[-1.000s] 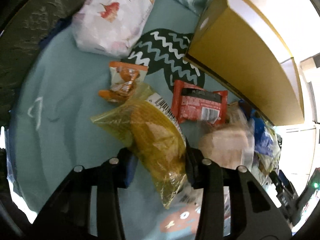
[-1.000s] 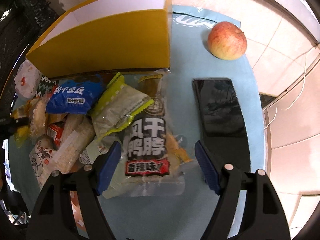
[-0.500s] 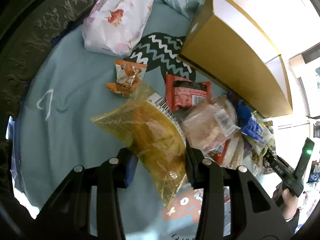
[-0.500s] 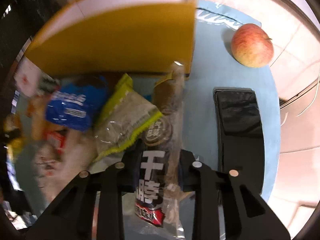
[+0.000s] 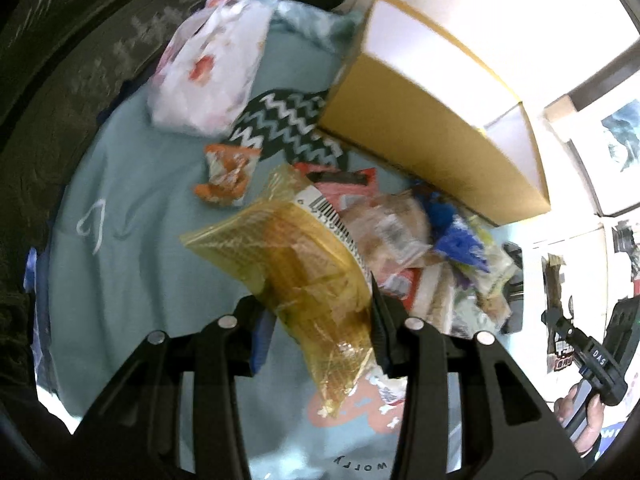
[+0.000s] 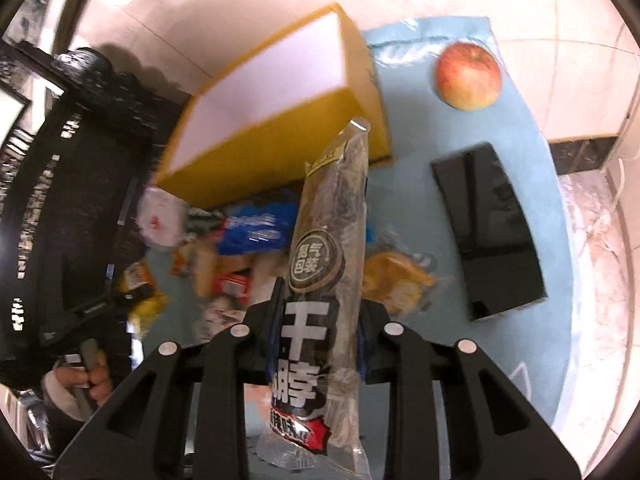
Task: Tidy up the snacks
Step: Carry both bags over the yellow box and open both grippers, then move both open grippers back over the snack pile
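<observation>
My left gripper point(image 5: 316, 324) is shut on a yellow see-through snack bag point(image 5: 296, 264), held above the teal cloth point(image 5: 132, 240). My right gripper point(image 6: 320, 320) is shut on a long black-and-clear snack packet with white characters point(image 6: 324, 264), lifted off the cloth and pointing toward the open yellow box point(image 6: 280, 120). A pile of snack packets point(image 5: 420, 248) lies on the cloth in front of that yellow box point(image 5: 432, 128). In the right wrist view the pile point(image 6: 240, 248) sits left of the held packet.
A red apple point(image 6: 468, 76) and a black phone point(image 6: 492, 232) lie on the cloth's right side. A white flowered bag point(image 5: 208, 68) and an orange wrapper point(image 5: 226, 172) lie at the far left. A person's hand point(image 5: 580, 420) holds the other gripper's handle. Tiled floor surrounds the cloth.
The right gripper closed on the black-and-clear packet and raised it off the cloth, turning it on edge. The left gripper rose with the yellow bag still in its grip.
</observation>
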`<state>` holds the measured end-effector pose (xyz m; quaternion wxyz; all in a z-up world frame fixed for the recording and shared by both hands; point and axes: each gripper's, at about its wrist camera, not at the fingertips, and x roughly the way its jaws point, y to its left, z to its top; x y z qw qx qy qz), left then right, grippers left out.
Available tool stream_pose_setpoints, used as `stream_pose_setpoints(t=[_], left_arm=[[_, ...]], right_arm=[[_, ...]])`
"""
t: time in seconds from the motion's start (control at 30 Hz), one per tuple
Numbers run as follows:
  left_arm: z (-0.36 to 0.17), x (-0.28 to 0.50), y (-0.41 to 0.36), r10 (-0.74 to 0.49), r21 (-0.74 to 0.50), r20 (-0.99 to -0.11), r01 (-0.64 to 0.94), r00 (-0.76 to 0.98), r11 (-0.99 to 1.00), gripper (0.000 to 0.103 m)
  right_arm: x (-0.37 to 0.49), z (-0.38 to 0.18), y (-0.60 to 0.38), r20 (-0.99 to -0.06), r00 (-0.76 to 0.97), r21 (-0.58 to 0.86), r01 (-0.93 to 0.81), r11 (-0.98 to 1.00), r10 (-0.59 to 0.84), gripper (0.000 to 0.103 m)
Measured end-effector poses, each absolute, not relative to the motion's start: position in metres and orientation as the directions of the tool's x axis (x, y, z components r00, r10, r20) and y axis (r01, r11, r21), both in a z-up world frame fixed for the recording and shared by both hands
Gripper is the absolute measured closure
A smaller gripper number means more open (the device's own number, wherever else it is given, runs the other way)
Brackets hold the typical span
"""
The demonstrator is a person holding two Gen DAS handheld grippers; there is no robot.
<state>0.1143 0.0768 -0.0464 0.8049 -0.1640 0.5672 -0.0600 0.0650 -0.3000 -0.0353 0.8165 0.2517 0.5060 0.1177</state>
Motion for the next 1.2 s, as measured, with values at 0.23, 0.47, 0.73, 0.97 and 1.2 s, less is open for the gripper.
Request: stream_pose_setpoints(t=[0.23,0.47,0.73,0.97,1.2], left_arm=[[0.013,0.152,0.050,-0.316,-0.348,-0.834,0.013,0.453,0.938,0.062],[0.048,0.216,0.005,-0.348,-0.352,-0.792,0.089,0.501,0.932,0.062],[0.023,0.302,-0.038,-0.255,-0.285,-0.839,0.011,0.481,0.958,0.003],[0.000,0.283,-0.029,-0.307,-0.332,-0.850,0.018,0.427,0.943,0.003],[-0.001,0.233,-0.013,-0.279,-0.293,-0.865,0.032,0.416,0.956,0.003]], right_arm=[[0.093,0.015,-0.280,-0.663,0.534,0.598,-0.044,0.800,0.524,0.074],[0.167,0.037,-0.271,-0.619,0.587,0.596,-0.082,0.799,0.522,0.073],[0.261,-0.002,-0.281,-0.704,0.601,0.569,0.158,0.807,0.378,0.030],[0.227,-0.017,-0.282,-0.715,0.600,0.528,0.126,0.840,0.359,0.030],[0.171,-0.016,-0.287,-0.723,0.610,0.486,0.115,0.866,0.325,0.020]])
